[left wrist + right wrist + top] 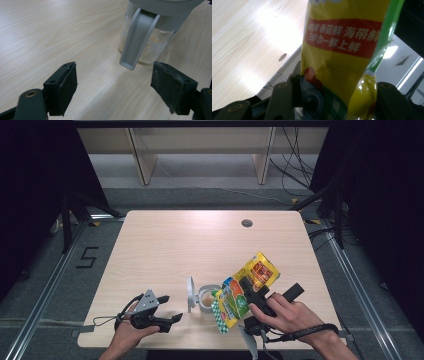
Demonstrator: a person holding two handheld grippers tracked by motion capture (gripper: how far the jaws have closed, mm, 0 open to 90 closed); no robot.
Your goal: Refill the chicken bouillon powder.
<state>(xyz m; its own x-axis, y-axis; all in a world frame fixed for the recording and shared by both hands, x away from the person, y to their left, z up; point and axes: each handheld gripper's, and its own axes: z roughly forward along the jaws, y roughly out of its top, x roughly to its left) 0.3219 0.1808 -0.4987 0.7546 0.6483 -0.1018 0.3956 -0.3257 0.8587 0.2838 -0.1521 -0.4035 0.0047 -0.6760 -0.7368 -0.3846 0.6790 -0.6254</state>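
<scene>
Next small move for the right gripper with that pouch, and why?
Probably tip the yellow pouch a little further so its lower end sits over the open jar. The right gripper grips it tilted beside the jar; the lid is up, and the left gripper waits open.

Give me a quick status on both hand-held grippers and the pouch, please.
Left hand-held gripper open, resting on table by jar. Right hand-held gripper shut on yellow pouch, tilted over open jar. Nothing in the way.

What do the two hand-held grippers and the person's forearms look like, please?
Both grippers are black with two blocky jaws. The left gripper carries a grey three-cornered plate and trails a thin black cable. The right gripper has a black strap looped round the wrist. The forearms are bare, with no sleeves in sight.
</scene>
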